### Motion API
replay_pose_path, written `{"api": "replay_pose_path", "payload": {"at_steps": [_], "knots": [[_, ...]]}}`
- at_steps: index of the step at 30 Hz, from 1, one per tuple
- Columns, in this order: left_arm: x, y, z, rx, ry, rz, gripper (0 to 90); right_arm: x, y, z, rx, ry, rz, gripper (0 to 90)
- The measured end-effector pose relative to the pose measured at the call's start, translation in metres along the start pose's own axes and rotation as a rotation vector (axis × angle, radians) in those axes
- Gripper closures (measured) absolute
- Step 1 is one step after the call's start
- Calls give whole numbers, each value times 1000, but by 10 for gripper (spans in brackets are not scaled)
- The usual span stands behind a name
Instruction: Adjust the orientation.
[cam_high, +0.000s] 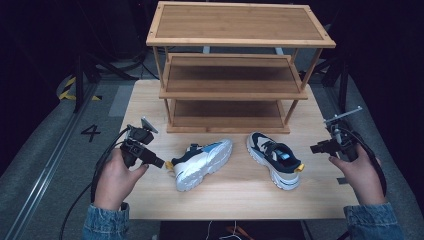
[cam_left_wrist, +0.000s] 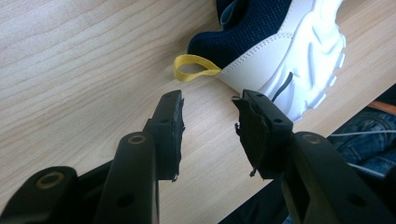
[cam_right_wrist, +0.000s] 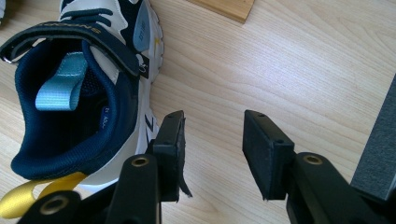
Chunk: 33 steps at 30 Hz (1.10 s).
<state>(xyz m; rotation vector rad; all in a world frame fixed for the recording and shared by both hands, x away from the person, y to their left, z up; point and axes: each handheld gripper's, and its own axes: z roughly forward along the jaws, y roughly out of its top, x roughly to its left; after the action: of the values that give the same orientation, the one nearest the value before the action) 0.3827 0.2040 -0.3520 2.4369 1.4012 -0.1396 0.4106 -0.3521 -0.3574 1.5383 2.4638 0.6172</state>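
Two navy-and-white sneakers lie on the wooden table (cam_high: 150, 100) in front of a bamboo shelf rack (cam_high: 235, 65). The left sneaker (cam_high: 202, 162) lies tipped on its side, its yellow heel loop (cam_left_wrist: 194, 67) just beyond my left gripper (cam_left_wrist: 208, 114), which is open and empty. That left gripper (cam_high: 159, 163) sits right at the sneaker's heel. The right sneaker (cam_high: 275, 159) stands upright, heel toward me. Its navy collar (cam_right_wrist: 74, 116) lies left of my right gripper (cam_right_wrist: 212, 140), open over bare wood. My right gripper (cam_high: 315, 148) hovers just right of that shoe.
The three-tier rack stands at the table's far half with bare shelves; a corner of its base (cam_right_wrist: 224, 8) shows ahead of the right gripper. The table's front edge (cam_high: 235, 215) lies close to my hands. Dark floor and stands surround the table.
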Motion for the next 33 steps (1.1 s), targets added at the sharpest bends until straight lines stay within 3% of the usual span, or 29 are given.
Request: {"api": "replay_pose_path", "payload": {"at_steps": [2,5,10,14,17,18,19,27,33], "knots": [[-5,3,1,5,26,29,608,-1,-2,0,-5,6,9,585],[-12,6,1,4,17,53,664,0,-4,-1,-4,11,7,579],[-26,10,3,37,34,140,838,1,-7,0,-2,14,11,577],[-34,15,8,41,16,188,895,2,-8,-1,-1,14,12,578],[-39,18,10,33,-3,197,896,2,-10,0,0,16,10,578],[-41,20,10,13,-40,202,896,2,-10,0,0,16,7,577],[-43,20,12,13,-49,208,896,2,-10,1,2,17,6,577],[-53,26,26,61,-44,236,896,5,-9,5,14,23,-2,577],[-60,31,35,54,-49,253,896,5,-9,5,15,25,2,577]]}}
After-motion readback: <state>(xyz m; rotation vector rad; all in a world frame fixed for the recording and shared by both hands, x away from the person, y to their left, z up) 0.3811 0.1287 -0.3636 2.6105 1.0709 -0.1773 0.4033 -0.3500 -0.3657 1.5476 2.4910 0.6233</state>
